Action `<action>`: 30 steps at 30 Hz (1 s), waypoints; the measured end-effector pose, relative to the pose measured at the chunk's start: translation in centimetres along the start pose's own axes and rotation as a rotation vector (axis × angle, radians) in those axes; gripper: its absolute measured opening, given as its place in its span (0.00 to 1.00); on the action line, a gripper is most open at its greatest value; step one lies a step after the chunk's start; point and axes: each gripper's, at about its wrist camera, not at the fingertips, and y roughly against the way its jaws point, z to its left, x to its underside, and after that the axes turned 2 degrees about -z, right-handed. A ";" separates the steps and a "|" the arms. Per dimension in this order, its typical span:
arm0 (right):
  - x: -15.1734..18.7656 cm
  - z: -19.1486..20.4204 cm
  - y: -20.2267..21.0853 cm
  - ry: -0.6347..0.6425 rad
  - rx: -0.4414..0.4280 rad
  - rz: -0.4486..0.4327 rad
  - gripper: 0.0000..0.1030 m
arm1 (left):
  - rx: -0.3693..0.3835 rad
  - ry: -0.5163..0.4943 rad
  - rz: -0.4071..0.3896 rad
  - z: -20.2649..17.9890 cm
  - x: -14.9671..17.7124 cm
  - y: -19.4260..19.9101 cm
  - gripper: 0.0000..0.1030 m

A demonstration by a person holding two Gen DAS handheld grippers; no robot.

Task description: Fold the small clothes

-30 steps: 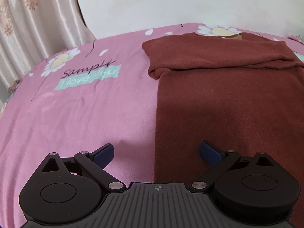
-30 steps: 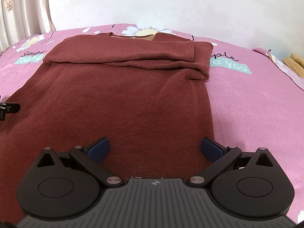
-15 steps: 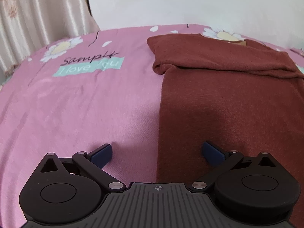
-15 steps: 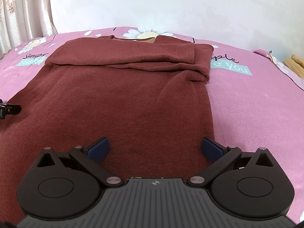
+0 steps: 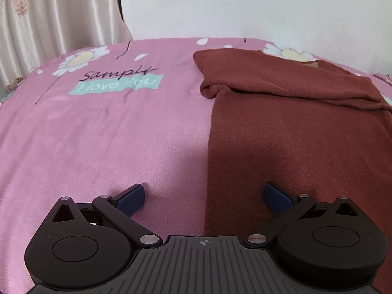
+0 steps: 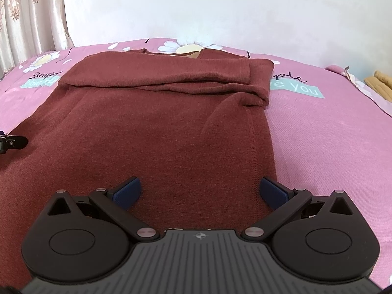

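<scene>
A: Where are the claws sitting at this moment?

B: The left claw is hanging released, jaws spread wide, straddling the left side edge of the maroon sweater: one blue pad is over bare pink bedsheet, the other over the knit. The right claw is likewise released and gripping nothing, its jaws bracketing the sweater's right side seam.

A: Why there, do you think?

B: My guess is that each claw is lining up with a lower corner of the garment, so both can pinch the hem and carry it up toward the collar. I cannot see the hem itself; it is hiding beneath the claw bodies.

A: And the sweater?

B: It is lying flat on the bed, collar end farthest from the claws. The sleeves are lying folded across the chest in a thick band, ending in rounded rolls at each shoulder. That is making the body a tidy rectangle, probably ready for the lengthwise fold.

A: Fabric?

B: A soft, matte, fuzzy knit, looking thick enough to hold a crease loosely. The sheet is looking smoother, finely woven, printed with daisies and lettering. A glossy pleated curtain is hanging beyond the bed.
</scene>
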 end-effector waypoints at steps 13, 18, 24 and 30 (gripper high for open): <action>0.1 -0.1 0.1 -0.004 -0.005 -0.010 1.00 | 0.009 0.017 -0.028 0.2 0.3 0.1 1.00; 0.2 -0.3 0.2 -0.009 -0.008 -0.014 1.00 | 0.012 0.018 -0.029 0.3 0.4 0.1 1.00; 0.1 -0.2 0.3 0.000 -0.007 -0.007 1.00 | 0.011 0.015 -0.024 0.3 0.3 0.1 1.00; 0.3 -0.2 0.8 0.022 -0.018 0.006 1.00 | 0.009 -0.009 -0.013 0.4 0.8 1.0 1.00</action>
